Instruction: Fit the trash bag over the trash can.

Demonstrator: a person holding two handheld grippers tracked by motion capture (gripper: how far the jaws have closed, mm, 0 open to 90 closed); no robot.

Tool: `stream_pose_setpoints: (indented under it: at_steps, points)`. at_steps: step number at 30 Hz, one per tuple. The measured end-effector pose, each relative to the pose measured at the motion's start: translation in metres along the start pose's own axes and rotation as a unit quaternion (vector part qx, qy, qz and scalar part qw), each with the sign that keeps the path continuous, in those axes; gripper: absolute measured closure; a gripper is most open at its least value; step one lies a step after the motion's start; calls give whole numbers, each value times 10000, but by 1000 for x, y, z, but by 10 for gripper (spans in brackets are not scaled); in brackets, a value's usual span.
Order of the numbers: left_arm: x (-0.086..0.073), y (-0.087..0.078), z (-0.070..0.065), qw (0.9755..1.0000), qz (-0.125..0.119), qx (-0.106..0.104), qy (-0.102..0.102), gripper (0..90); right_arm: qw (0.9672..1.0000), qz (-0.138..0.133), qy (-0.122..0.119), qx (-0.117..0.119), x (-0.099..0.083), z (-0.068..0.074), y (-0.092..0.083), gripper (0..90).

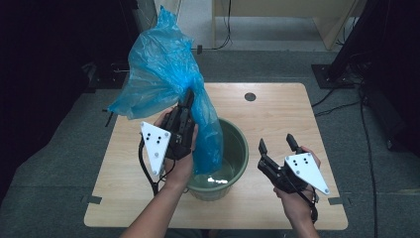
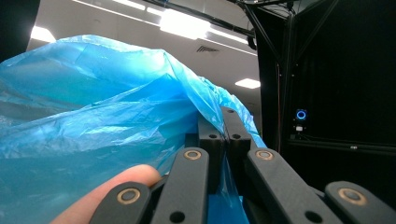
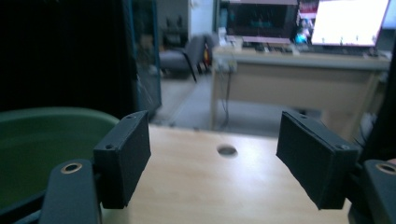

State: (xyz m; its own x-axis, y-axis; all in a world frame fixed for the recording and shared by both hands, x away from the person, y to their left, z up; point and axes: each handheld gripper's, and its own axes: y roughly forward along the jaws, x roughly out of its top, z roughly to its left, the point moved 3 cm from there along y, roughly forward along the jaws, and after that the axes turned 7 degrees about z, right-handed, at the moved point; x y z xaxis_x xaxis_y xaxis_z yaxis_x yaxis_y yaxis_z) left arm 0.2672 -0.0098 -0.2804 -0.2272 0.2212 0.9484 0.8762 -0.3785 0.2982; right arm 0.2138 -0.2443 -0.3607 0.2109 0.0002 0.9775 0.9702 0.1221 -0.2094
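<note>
A blue plastic bag (image 1: 161, 74) billows up above the table, its lower end hanging into a green bucket (image 1: 236, 148) at the table's middle. My left gripper (image 1: 188, 96) is shut on the bag's film, lifted over the bucket's left rim; in the left gripper view the blue plastic bag (image 2: 93, 130) is pinched between the closed pads of the left gripper (image 2: 227, 122). My right gripper (image 1: 277, 144) hovers to the right of the bucket, open, nothing between its jaws. In the right gripper view the right gripper (image 3: 212, 154) faces across the table with the bucket (image 3: 42, 135) at left.
The wooden table (image 1: 287, 114) has a round cable hole (image 1: 250, 96) near its far edge. Cables and a stand's base lie on the floor at the back right. A desk with monitors (image 3: 299, 56) stands beyond the table.
</note>
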Motion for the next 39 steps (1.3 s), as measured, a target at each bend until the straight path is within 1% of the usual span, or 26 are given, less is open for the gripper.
stream_pose_setpoints:
  at_steps: [1,2,4,7,8,9,10,12,13,14,15,16,18,19,20,21,22,24,27,29,30,31,33,34,37,39]
  points:
    - [0,0,0,10000,0,0,0,891,10000,0,0,0,0,0,0,262]
    - [0,0,-1,10000,2,-7,21,891,9996,-256,39,125,10,11,-5,272]
    - [-1,-1,-2,10000,-1,-15,40,891,9990,-373,50,233,15,17,-7,276]
    - [-1,-2,-3,10000,-9,-23,32,890,9950,-774,55,629,30,41,-15,284]
    - [-1,-2,-3,10000,-9,-23,32,891,9950,-774,55,629,30,41,-15,284]
    - [-1,-2,-3,10000,-12,-32,35,890,9929,-878,27,801,35,52,-16,285]
    - [-1,-3,-4,10000,-20,-36,46,890,9929,-878,27,801,35,52,-16,285]
    - [-1,-3,-5,10000,-22,-61,45,889,9900,-987,14,1011,39,61,-16,298]
    - [-1,-4,-5,9999,-26,-85,54,889,9863,-1065,-4,1258,40,68,-15,313]
    - [-2,-5,-7,9999,-30,-132,88,888,9846,-1067,-13,1382,41,72,-14,318]
    - [-2,-5,-8,9998,-29,-151,91,888,9830,-1025,-8,1520,41,75,-13,326]
    - [-2,-5,-8,9998,-29,-151,91,888,9830,-1025,-8,1520,41,75,-13,326]
    - [-2,-6,-9,9997,-13,-244,25,886,9804,-888,-109,1756,38,84,-6,447]
    - [-2,-6,-9,9997,-13,-244,25,885,9804,-888,-109,1756,38,84,-6,447]
    - [-2,-7,-9,9996,-13,-273,8,883,9792,-828,-127,1850,36,88,-3,605]
    - [-2,-8,-8,9996,-8,-296,-10,883,9792,-828,-127,1850,36,88,-3,605]
    - [-1,-10,-8,9994,-24,-352,-29,876,9799,-776,-231,1823,35,90,0,779]
    - [0,-12,-8,9989,-45,-462,-38,847,9826,-770,-342,1656,34,90,1,900]
    - [1,-15,-8,9983,-73,-575,-63,738,9843,-750,-418,1544,33,90,2,900]
    - [3,-20,-10,9958,-74,-909,-117,628,9862,-781,-607,1327,32,89,4,900]
    - [3,-20,-10,9958,-74,-909,-117,569,9862,-781,-607,1327,32,89,4,900]
    - [4,-24,-10,9940,-87,-1089,-89,518,9870,-784,-730,1196,30,87,5,900]
    - [5,-26,-9,9933,-85,-1155,-54,474,9874,-777,-754,1153,28,85,6,900]
    - [5,-28,-9,9928,-75,-1196,-13,417,9882,-741,-820,1061,24,82,7,900]
    - [5,-32,-4,9924,15,-1232,50,396,9890,-642,-893,987,14,76,9,900]
    - [2,-34,1,9930,58,-1179,62,429,9895,-570,-876,993,8,71,10,900]
